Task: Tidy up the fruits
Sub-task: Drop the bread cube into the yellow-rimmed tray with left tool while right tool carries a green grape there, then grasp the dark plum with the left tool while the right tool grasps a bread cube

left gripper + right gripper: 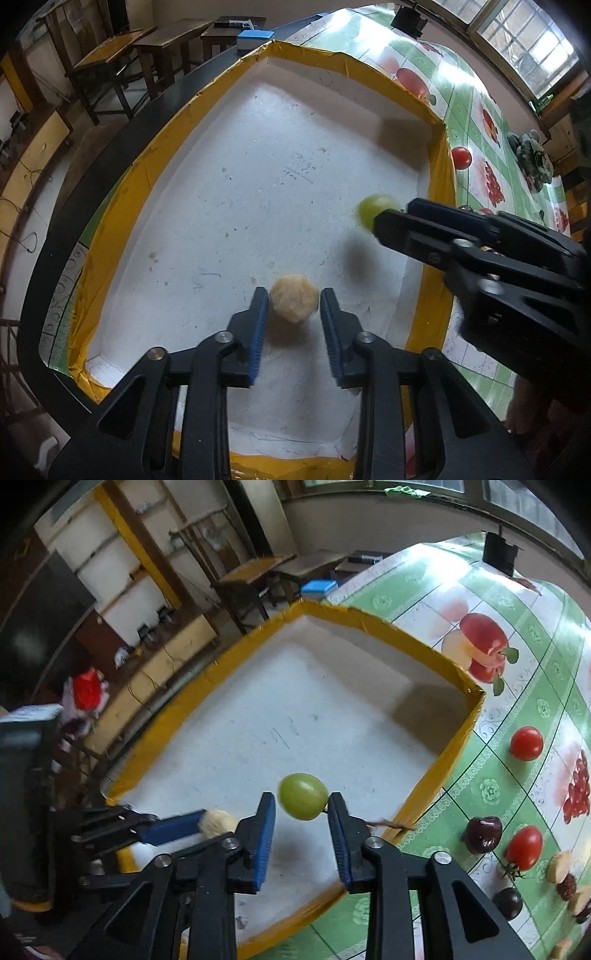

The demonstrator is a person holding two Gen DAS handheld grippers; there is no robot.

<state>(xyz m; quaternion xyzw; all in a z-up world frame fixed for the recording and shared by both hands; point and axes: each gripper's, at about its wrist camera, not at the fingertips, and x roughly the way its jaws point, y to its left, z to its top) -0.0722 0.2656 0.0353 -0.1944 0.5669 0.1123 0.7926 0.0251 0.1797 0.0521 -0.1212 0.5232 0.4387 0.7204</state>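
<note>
Both fruits look to be at the point of release into the tray point(437, 155), a shallow white box with a scuffed, foam-like floor and walls wrapped in glossy yellow tape, set on the tabletop point(491, 794) under a shiny green-and-white cloth printed with fruit. At the left, the left tool point(293, 301) points steeply down over the tray's near end; its ribbed blue pads stand slightly apart on either side of the pale yellow fruit point(293, 303), a roundish, rough, fibrous-looking lump that seems to rest on the tray floor, with a thin gap showing at each pad, so I judge it let go rather than clamped. Further right, the right tool point(301, 805) hangs over the tray near its right wall, its pads parted around the green grape point(303, 796), smooth, glossy and oval; the grape is blurred in the left wrist view and casts a shadow well below itself, so it appears to be in the air, dropping or about to drop, and I cannot tell whether the right pad touches it. Rightmost, loose on the cloth, lie red cherry tomatoes point(526, 743), dark round fruits point(483, 834) and pale chunks. The next move probably calls for lifting both tools straight up clear of the fruit, then reaching right for the tomatoes; the grape is likely to roll on the hard floor.
</note>
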